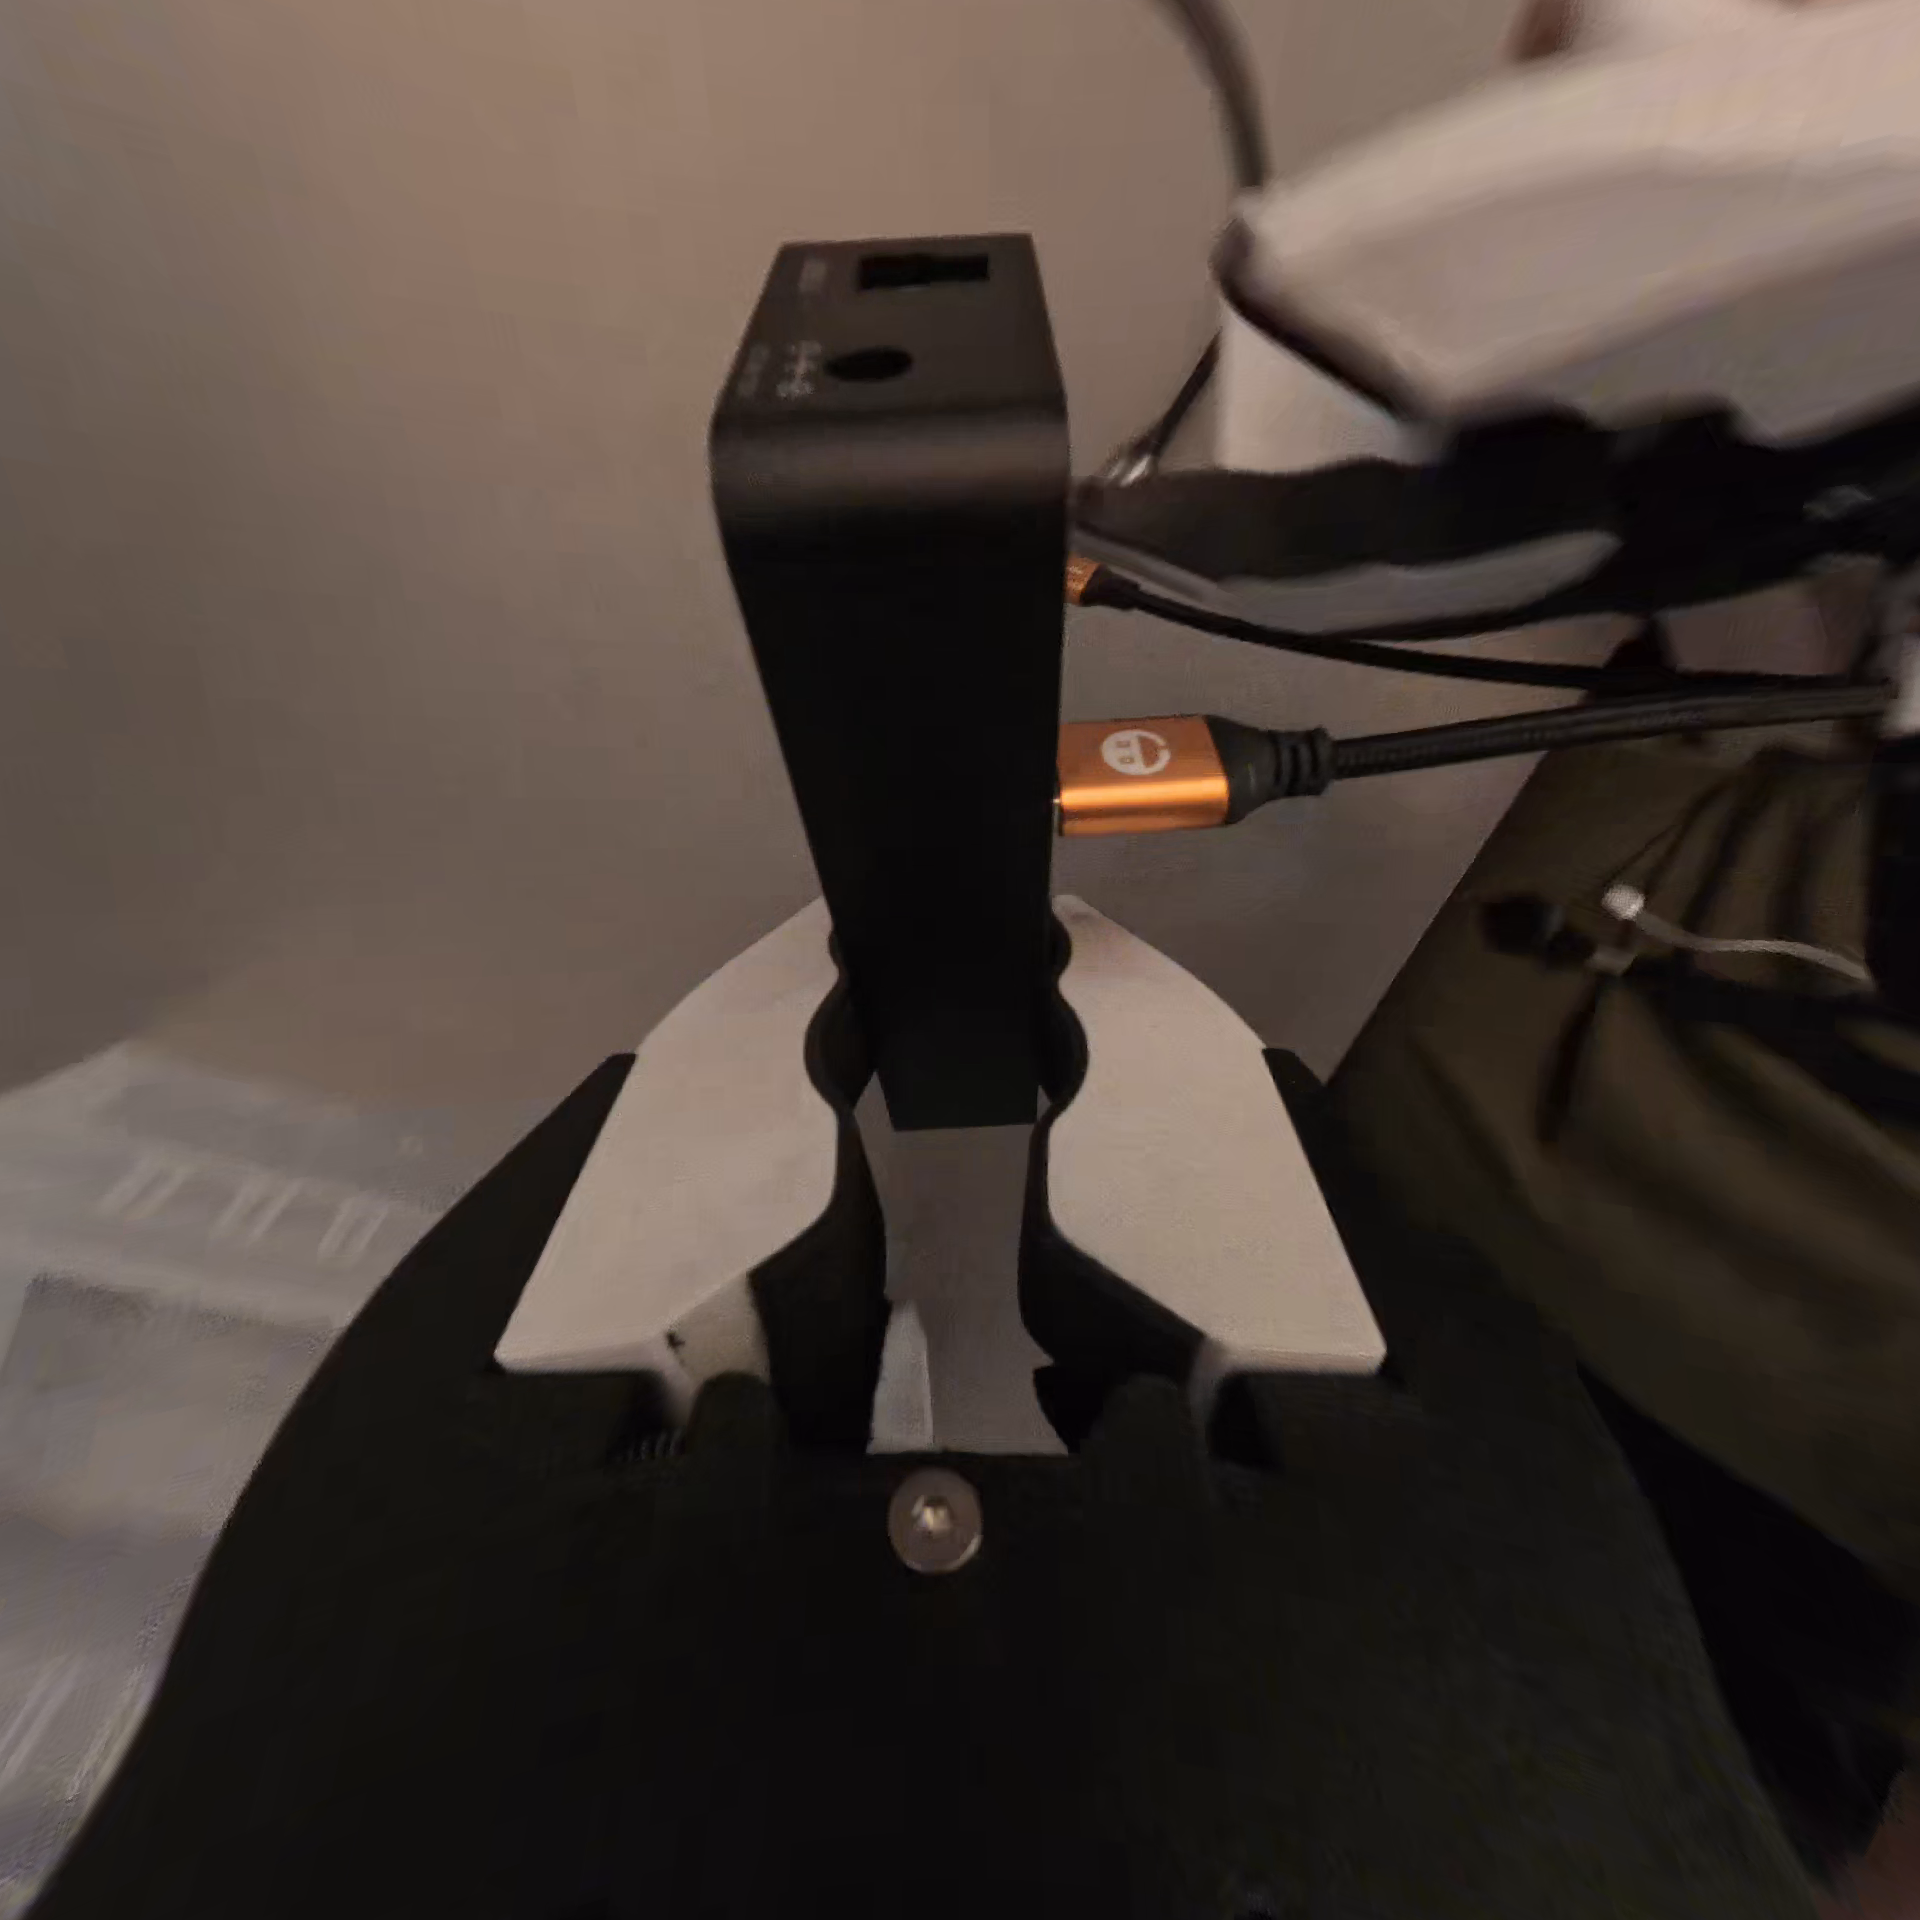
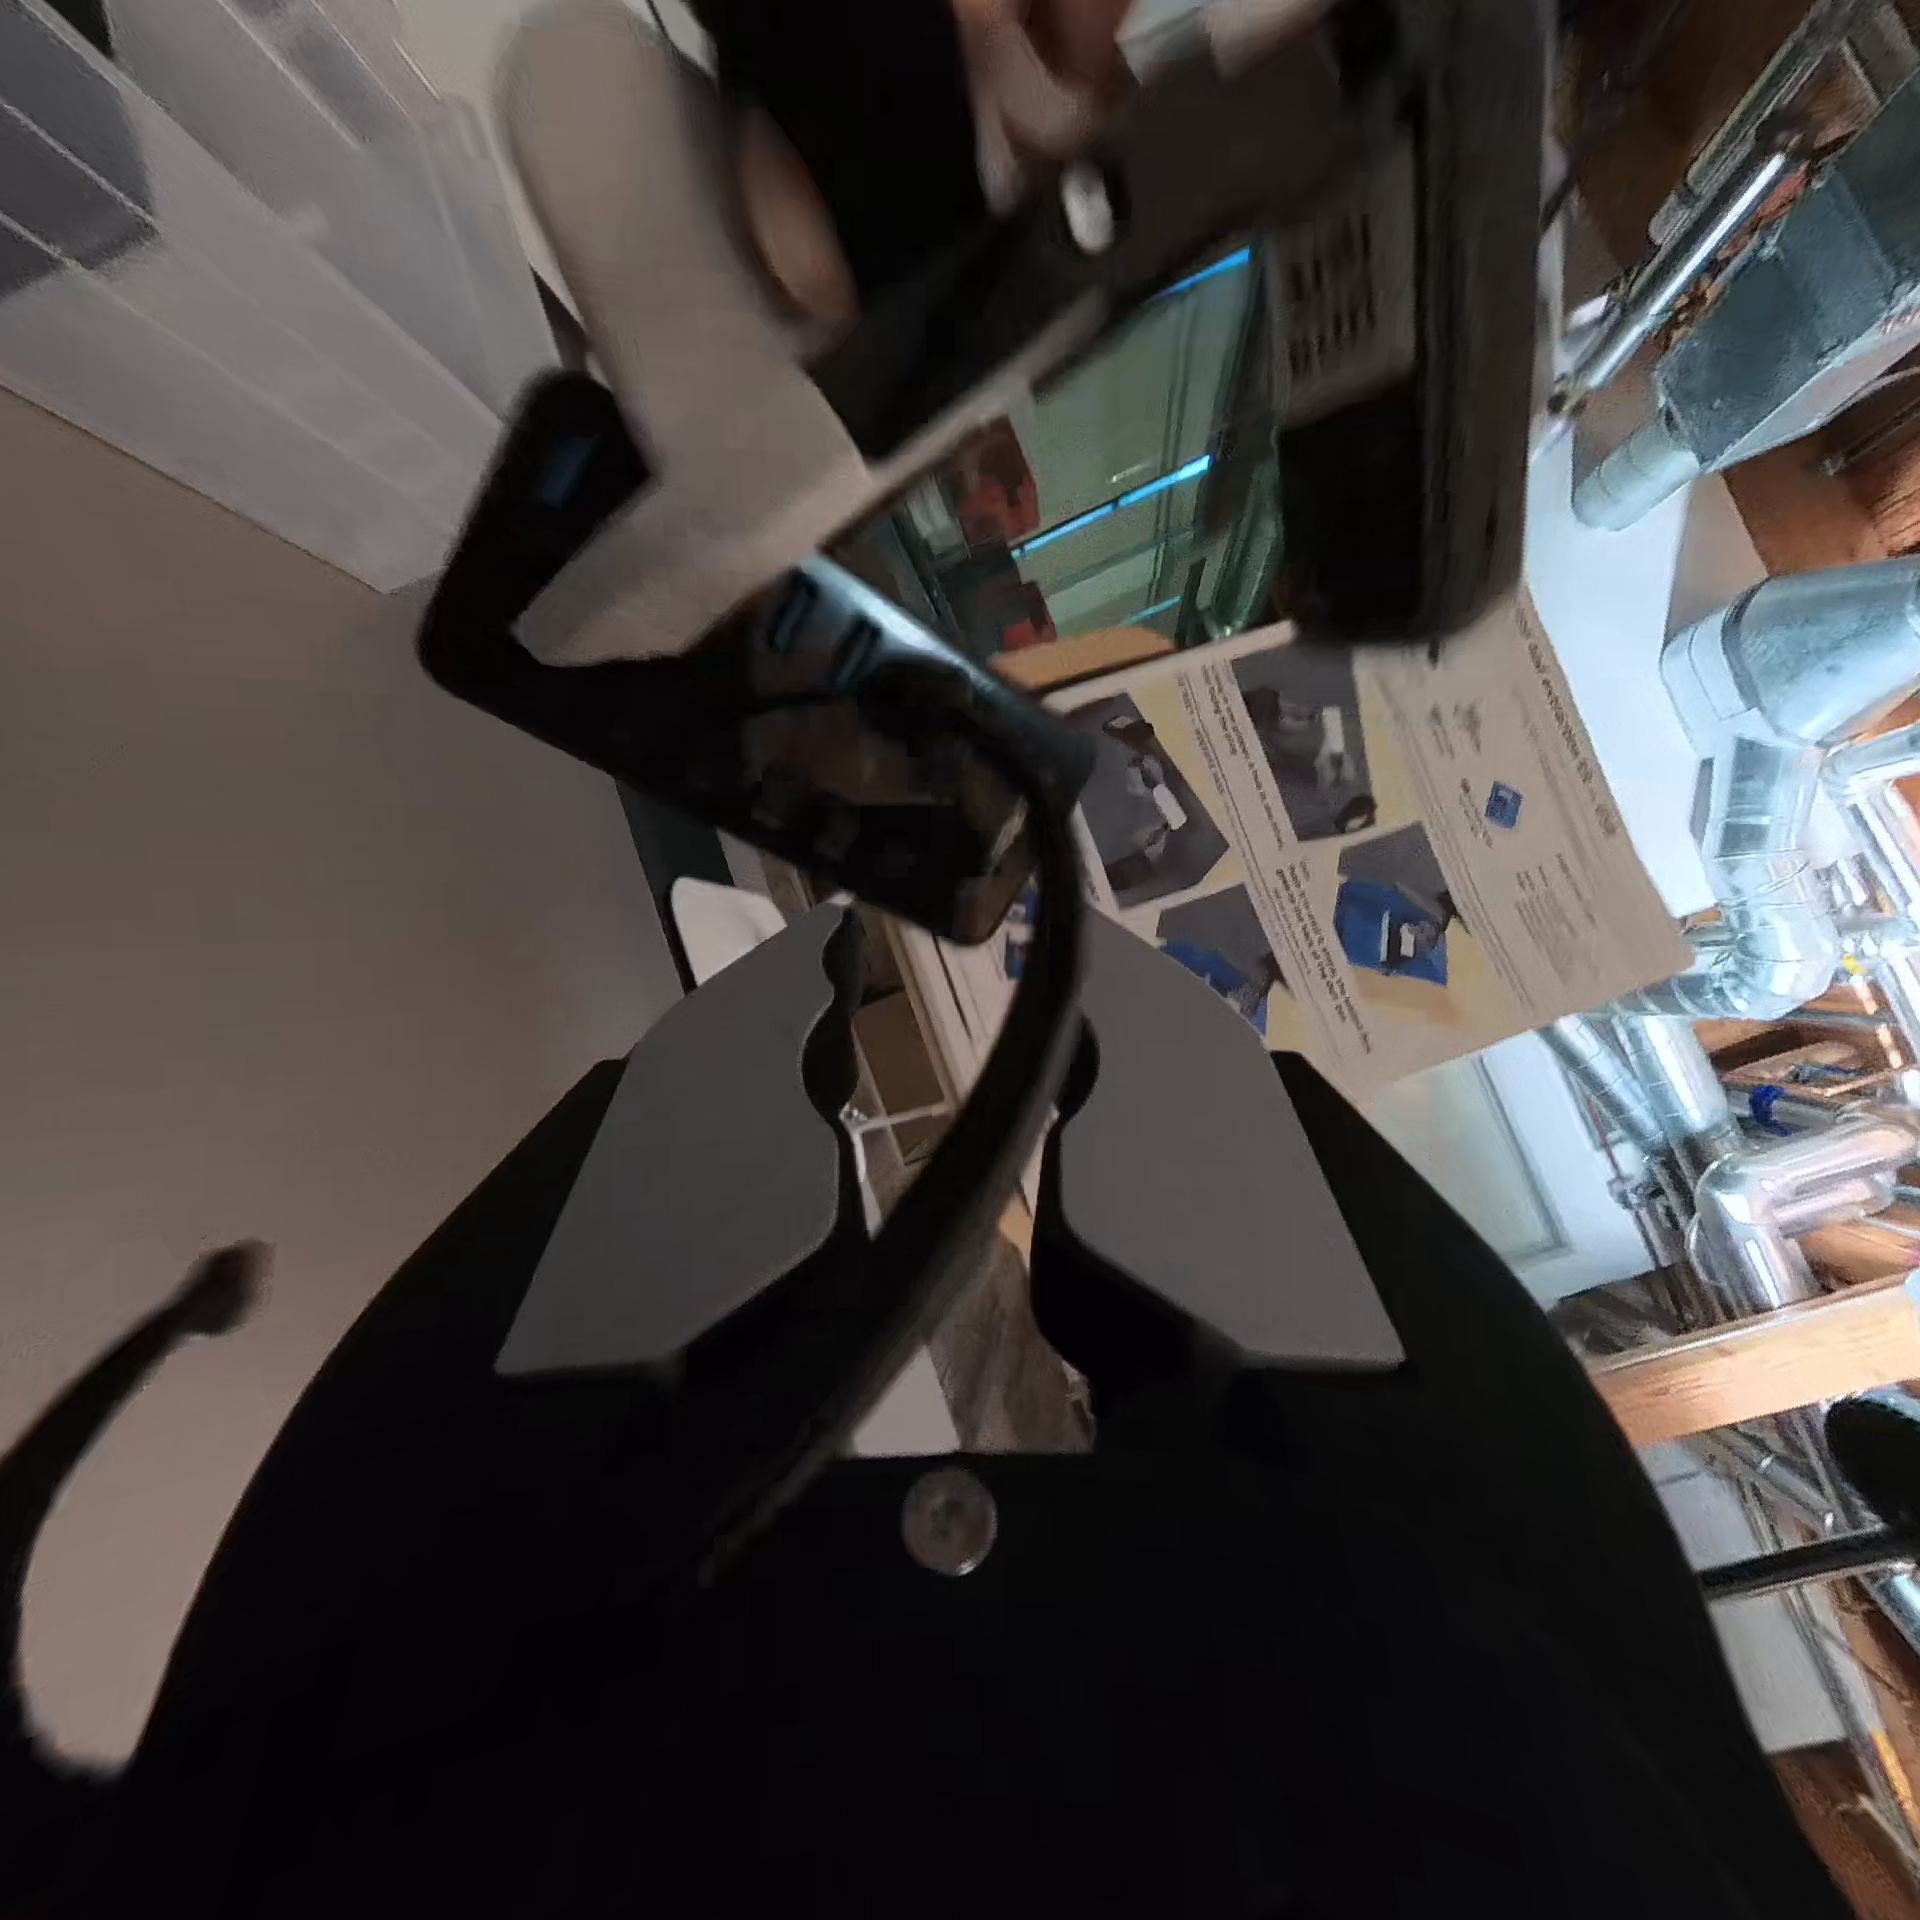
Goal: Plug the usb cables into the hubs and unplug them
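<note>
The left gripper point(image 1: 940, 1023) is clamping the near end of a black usb hub point(image 1: 894, 665), its jaws pressing in from both sides while the hub is standing straight out ahead of them against a plain wall point(image 1: 364, 520). To the right of the jaws, the right gripper point(image 1: 1621, 343) is showing as a blurred white and black shape level with the hub's far half. An orange-shelled plug point(image 1: 1143, 777) on a braided black cable point(image 1: 1600, 732) is sitting in the hub's right side, just ahead of the jaws, and a second orange plug point(image 1: 1083, 578) is sitting farther along the same side. In the right wrist view, the right gripper point(image 2: 951, 997) is holding its jaws partly apart, with a black cable point(image 2: 997, 1101) running up through the gap, lying against the right jaw; whether they are pinching it cannot be told. Just ahead of them, the hub point(image 2: 748, 717) is lying crosswise, blurred.
</note>
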`<act>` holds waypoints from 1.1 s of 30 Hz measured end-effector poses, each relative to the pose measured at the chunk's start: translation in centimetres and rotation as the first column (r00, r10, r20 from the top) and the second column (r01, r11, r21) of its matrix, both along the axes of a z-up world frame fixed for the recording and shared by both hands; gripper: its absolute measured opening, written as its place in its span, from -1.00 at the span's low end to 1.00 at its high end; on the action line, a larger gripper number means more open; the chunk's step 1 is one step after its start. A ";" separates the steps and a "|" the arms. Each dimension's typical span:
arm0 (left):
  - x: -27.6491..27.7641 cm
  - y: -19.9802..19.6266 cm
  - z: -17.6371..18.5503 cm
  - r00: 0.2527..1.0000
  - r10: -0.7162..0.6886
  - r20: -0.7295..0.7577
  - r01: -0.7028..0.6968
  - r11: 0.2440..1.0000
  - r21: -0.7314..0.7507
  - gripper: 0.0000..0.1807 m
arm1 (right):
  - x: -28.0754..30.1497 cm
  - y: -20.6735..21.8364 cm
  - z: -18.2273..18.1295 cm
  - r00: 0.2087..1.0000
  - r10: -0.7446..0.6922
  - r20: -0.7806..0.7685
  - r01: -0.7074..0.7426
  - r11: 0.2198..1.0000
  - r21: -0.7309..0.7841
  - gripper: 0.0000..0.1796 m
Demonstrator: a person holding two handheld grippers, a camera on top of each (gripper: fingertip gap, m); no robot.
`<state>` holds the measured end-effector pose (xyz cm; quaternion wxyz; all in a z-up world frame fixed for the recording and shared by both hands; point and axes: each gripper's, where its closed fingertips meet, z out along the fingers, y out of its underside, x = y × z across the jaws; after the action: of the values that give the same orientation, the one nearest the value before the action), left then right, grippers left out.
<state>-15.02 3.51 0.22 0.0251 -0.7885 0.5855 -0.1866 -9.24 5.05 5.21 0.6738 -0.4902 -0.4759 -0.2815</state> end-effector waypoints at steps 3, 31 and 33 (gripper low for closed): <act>2.5 -0.2 0.0 0.958 0.022 0.287 -0.017 1.000 -0.018 -0.70 | 2.2 1.4 -1.4 1.000 0.015 -0.012 -0.016 0.995 -0.102 -0.59; 8.7 -1.6 -4.0 0.404 -0.112 0.908 0.041 0.994 0.105 -0.71 | 1.3 -1.1 -4.7 0.482 0.073 -0.873 -0.866 0.192 -0.462 -0.69; 8.5 -1.3 -4.3 0.422 -0.113 0.899 0.005 0.992 0.123 -0.71 | 0.7 -1.1 -4.1 0.455 0.117 -0.883 -0.882 0.199 -0.428 -0.70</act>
<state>-6.52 2.25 -4.05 0.3685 -0.5419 0.5164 -0.5512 -8.52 3.91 1.09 0.4851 -0.6099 -0.3988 0.4834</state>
